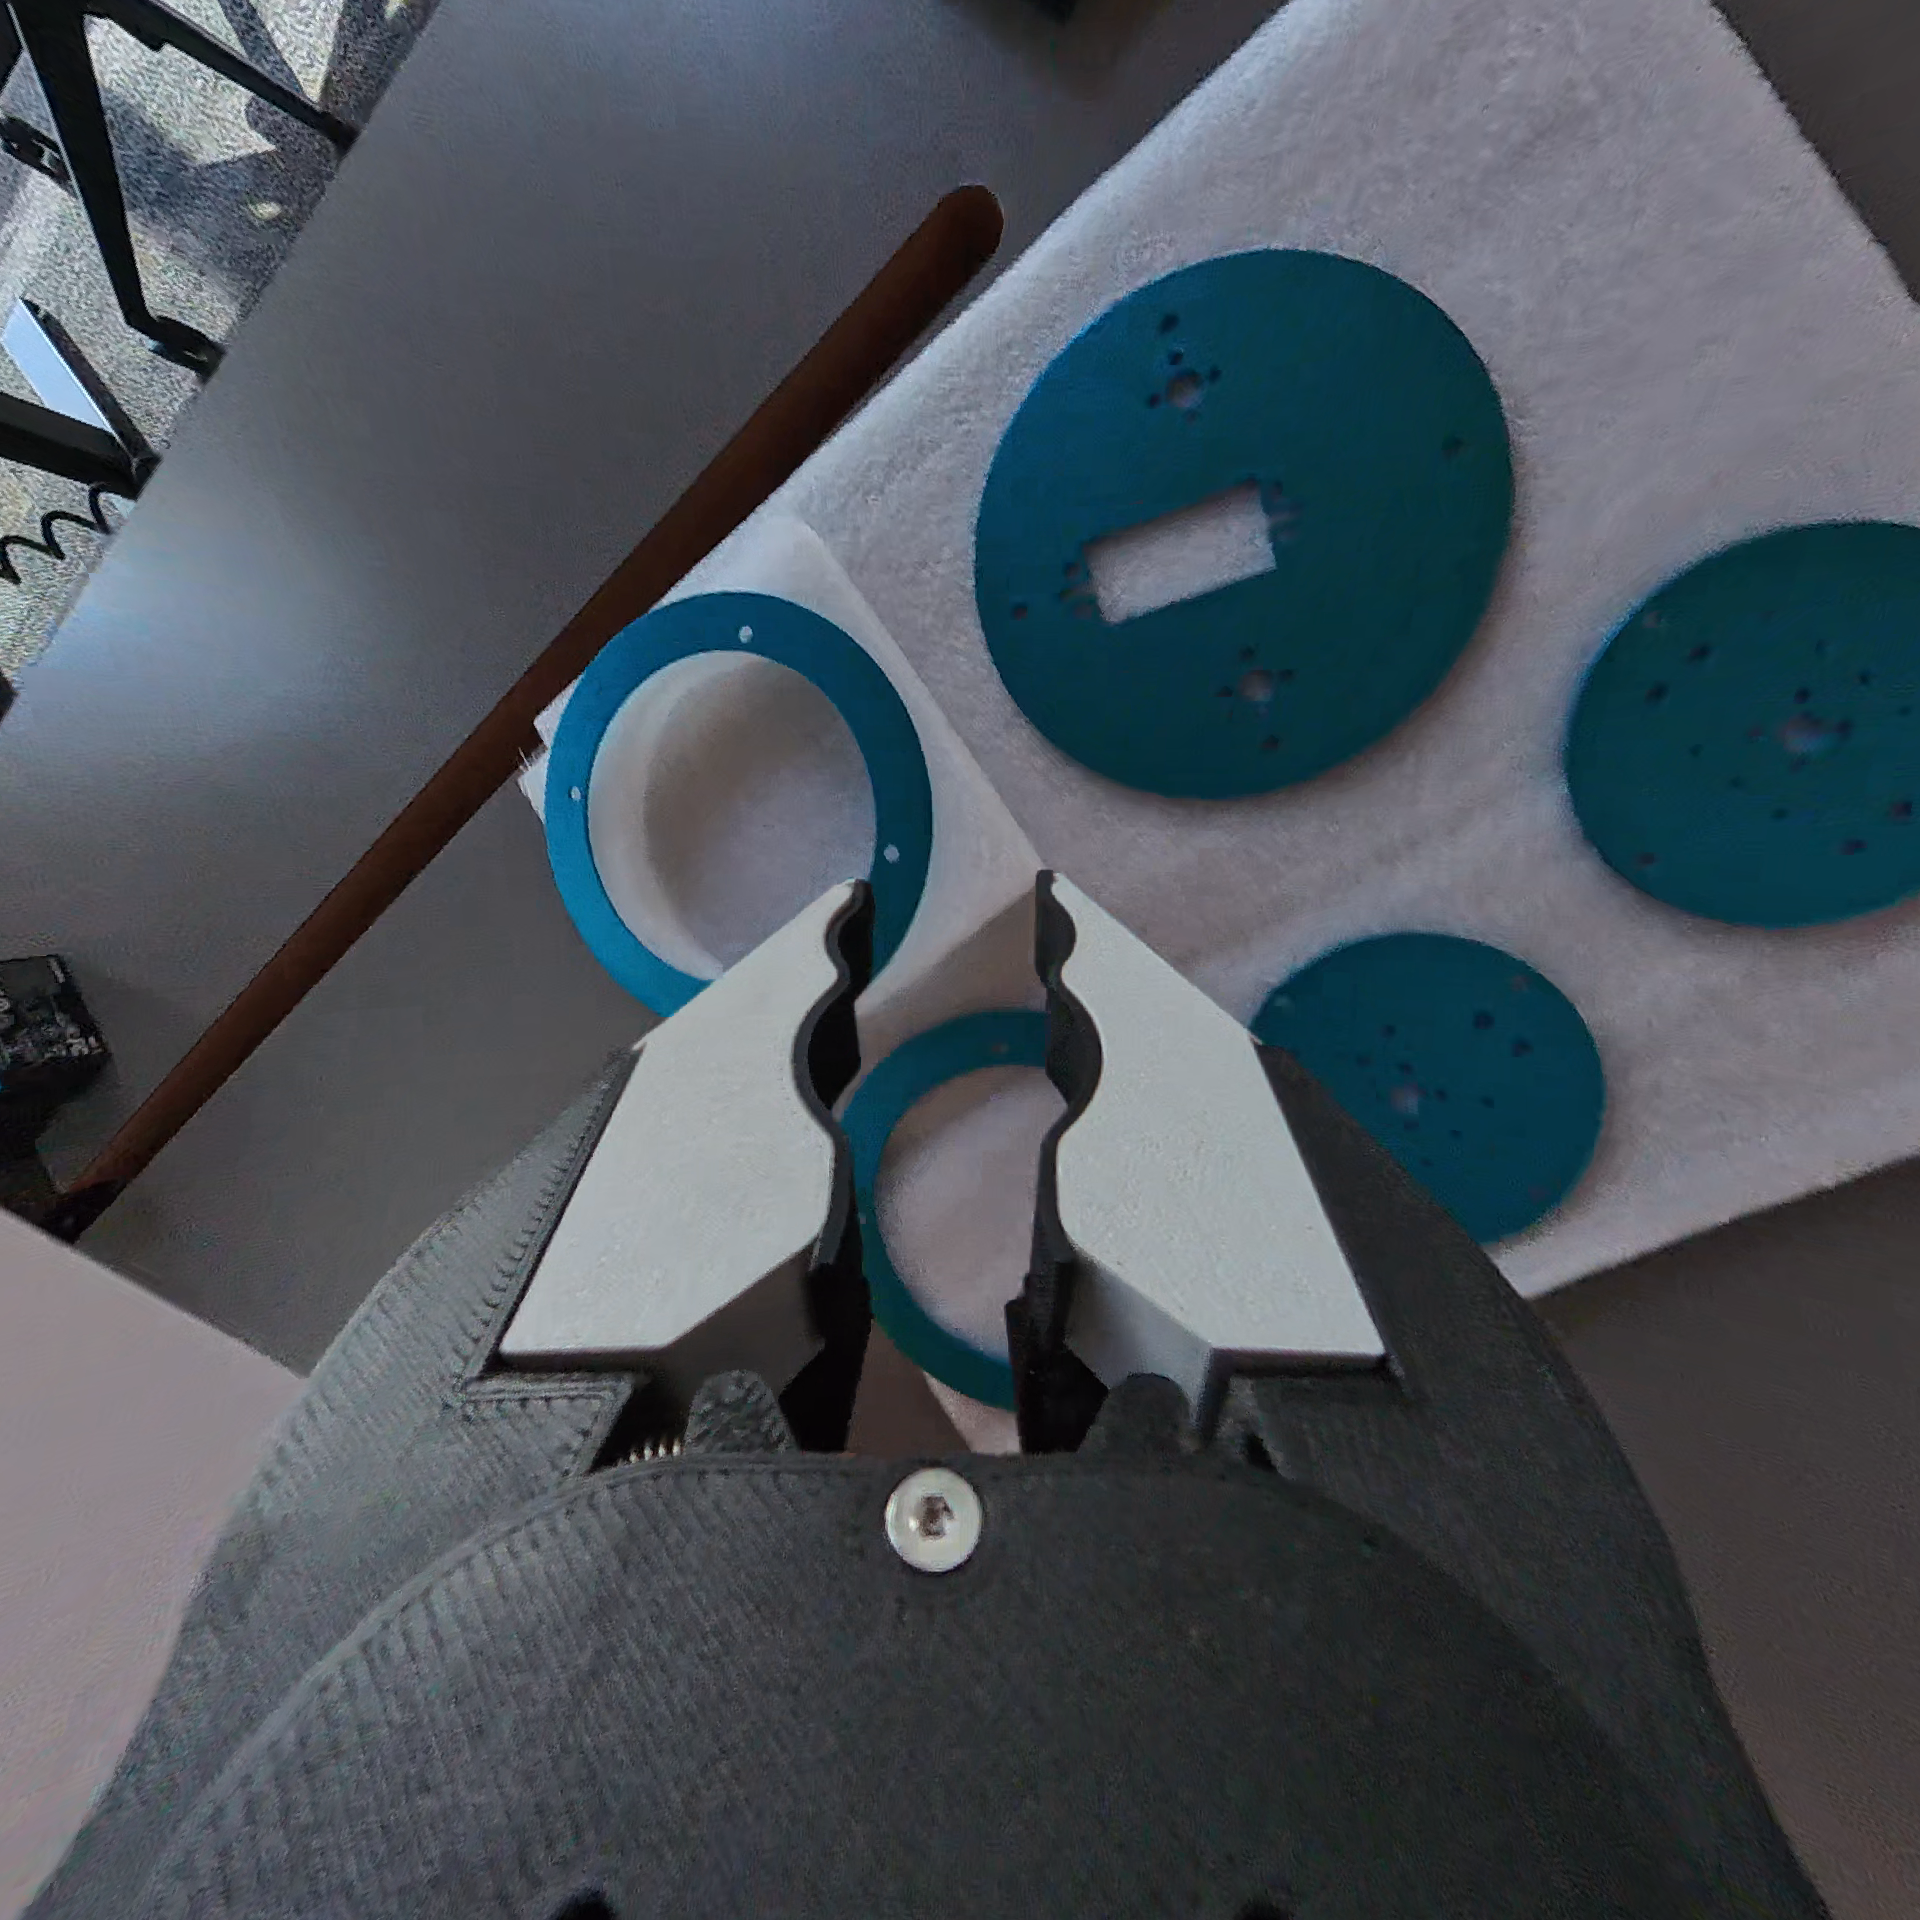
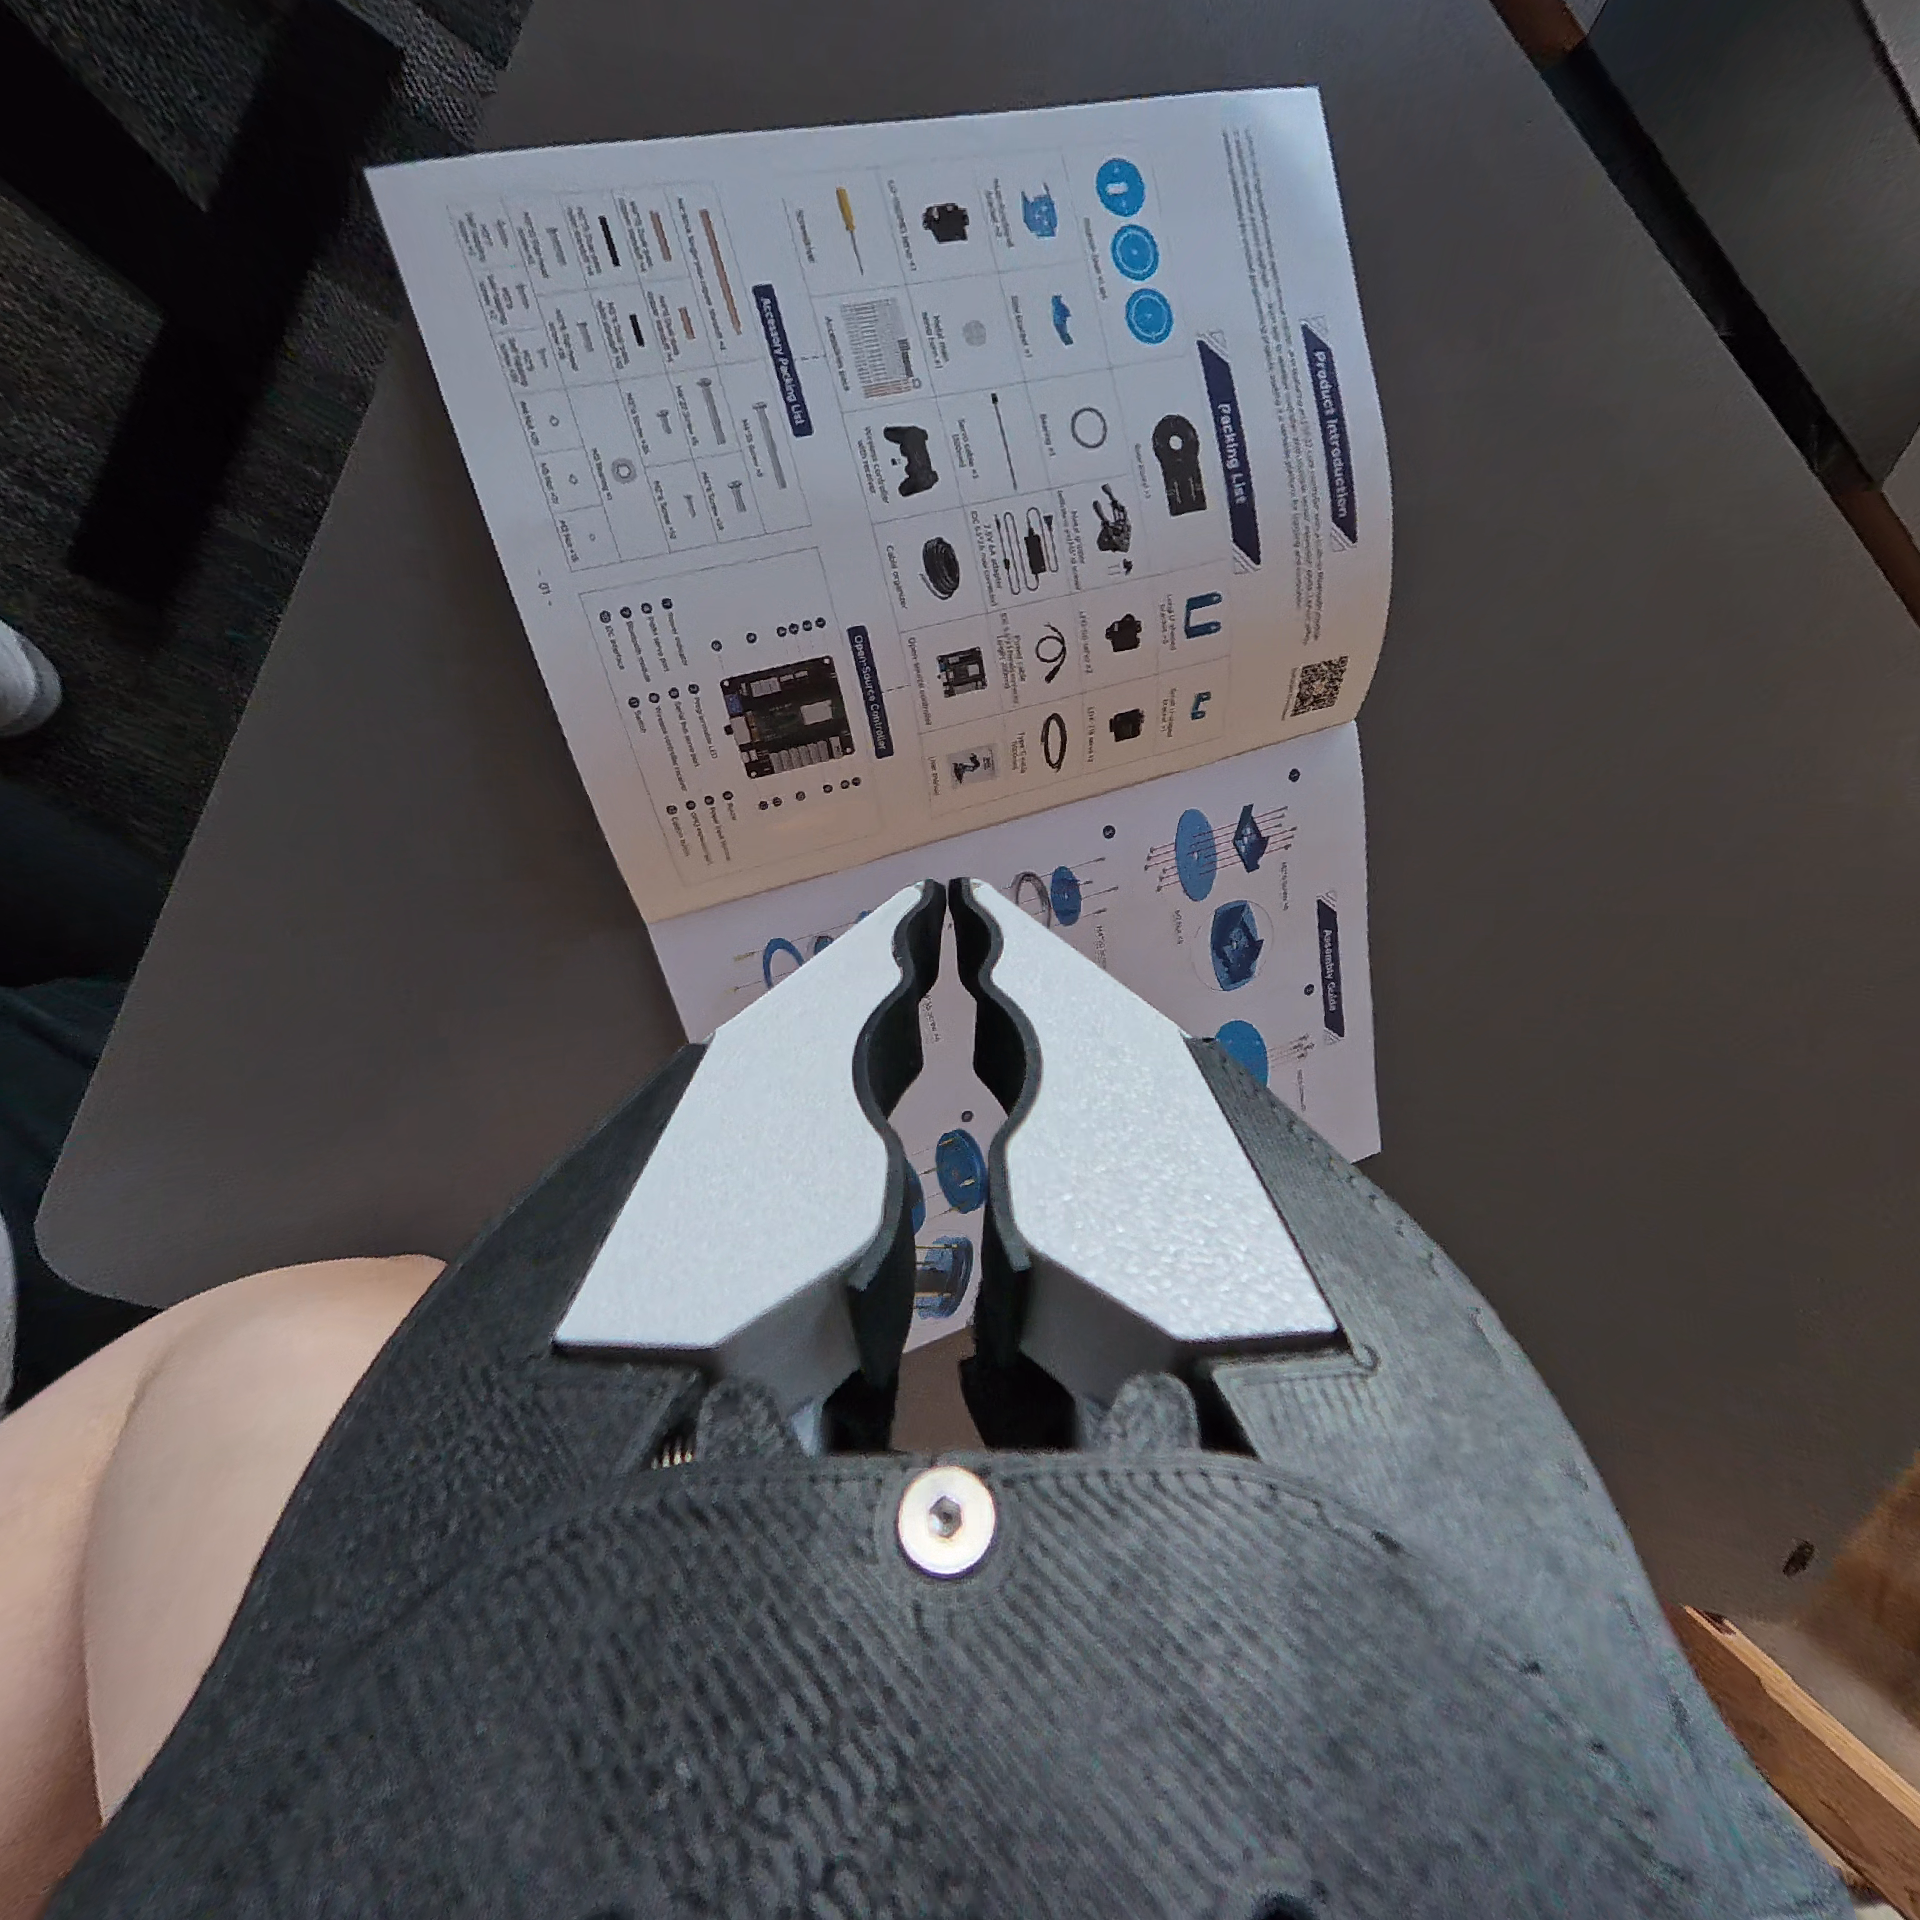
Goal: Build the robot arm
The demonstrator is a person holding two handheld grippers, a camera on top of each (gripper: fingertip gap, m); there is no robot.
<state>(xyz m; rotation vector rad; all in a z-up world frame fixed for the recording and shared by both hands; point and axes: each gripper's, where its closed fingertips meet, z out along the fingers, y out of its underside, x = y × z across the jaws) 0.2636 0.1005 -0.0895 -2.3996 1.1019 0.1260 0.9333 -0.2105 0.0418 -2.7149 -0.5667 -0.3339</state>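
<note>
My left gripper [image 1: 951, 891] is open and empty, hovering over a small blue ring [image 1: 914, 1351] that shows between its fingers on a white foam mat [image 1: 1558, 208]. A larger blue ring [image 1: 800, 644] lies just ahead to the left on a white foam block. A big blue disc with a rectangular slot [image 1: 1247, 436], another drilled disc [image 1: 1766, 727] and a smaller drilled disc [image 1: 1455, 1091] lie on the mat. My right gripper [image 2: 951, 888] is shut and empty, above an open printed booklet [image 2: 935, 468] on a grey table [image 2: 364, 935].
A brown strip [image 1: 623, 665] runs diagonally along the mat's left side. A black circuit board [image 1: 42, 1029] sits at the far left. A person's bare limb [image 2: 208, 1455] is at the lower left of the right wrist view, and a wooden edge [image 2: 1818, 1714] at its lower right. The gap from one gripper's tips to the other's is roughly 75 centimeters.
</note>
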